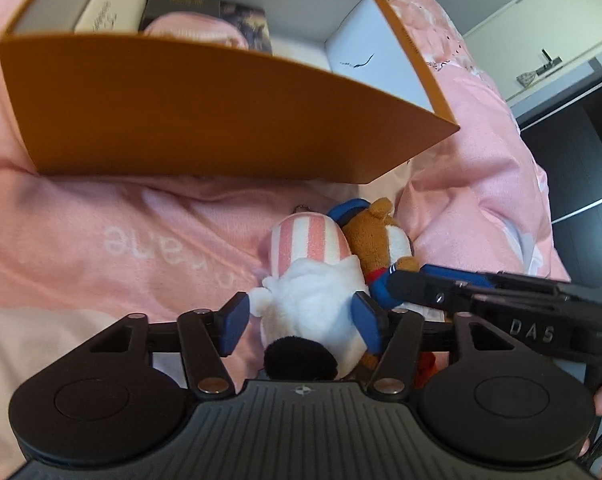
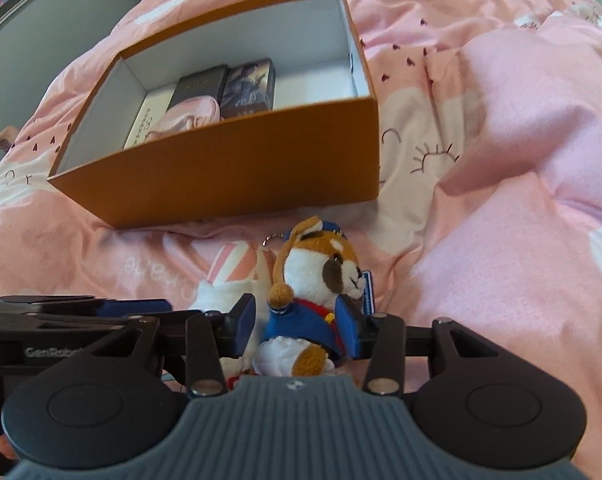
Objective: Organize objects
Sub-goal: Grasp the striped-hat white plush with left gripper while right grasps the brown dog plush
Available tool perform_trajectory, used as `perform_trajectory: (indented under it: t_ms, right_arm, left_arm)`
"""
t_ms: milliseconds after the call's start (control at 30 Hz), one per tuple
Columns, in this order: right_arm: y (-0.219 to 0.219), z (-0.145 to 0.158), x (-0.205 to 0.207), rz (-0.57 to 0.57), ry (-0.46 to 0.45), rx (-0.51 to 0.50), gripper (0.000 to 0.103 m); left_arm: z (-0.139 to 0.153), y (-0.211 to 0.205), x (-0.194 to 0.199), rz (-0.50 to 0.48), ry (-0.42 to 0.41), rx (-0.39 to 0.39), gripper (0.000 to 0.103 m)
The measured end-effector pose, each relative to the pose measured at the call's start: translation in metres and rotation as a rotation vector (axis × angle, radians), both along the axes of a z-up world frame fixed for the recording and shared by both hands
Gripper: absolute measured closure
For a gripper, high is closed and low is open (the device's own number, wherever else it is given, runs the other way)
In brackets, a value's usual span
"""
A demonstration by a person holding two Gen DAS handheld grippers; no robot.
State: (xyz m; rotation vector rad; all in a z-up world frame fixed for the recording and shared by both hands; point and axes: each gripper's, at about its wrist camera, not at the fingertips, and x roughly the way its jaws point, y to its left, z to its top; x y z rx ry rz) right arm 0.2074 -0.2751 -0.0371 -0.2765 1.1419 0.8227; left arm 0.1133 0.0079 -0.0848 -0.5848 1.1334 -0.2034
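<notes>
- the bed [image 2: 521, 220] wore a pink cover.
- an orange box [image 2: 221, 176] sat on it, books [image 2: 225, 88] inside.
- two plush toys lay side by side just before the box.
- left tongs [image 1: 301, 316] straddled the striped plush [image 1: 313, 268], released.
- right tongs [image 2: 297, 320] flanked the dog plush [image 2: 313, 280]; grip unclear.

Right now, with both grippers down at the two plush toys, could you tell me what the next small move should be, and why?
Probably close the right gripper on the brown dog plush. Its pads flank the blue jacket with small gaps showing, and the orange box stands open just beyond. The left gripper likewise straddles the striped plush.
</notes>
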Motion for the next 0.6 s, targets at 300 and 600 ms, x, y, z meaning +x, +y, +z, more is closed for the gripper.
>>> perform_trajectory:
  t_ms: [300,600]
  right_arm:
    - [-0.006,-0.014,0.018,-0.026,0.068,-0.020,0.048]
    - [-0.005,-0.015,0.020,-0.029,0.080,-0.029,0.048]
  left_arm:
    - [-0.020,0.000,0.013,0.036,0.045,-0.094,0.027]
    - [-0.020,-0.006,0.018,0.035,0.041,-0.069,0.040]
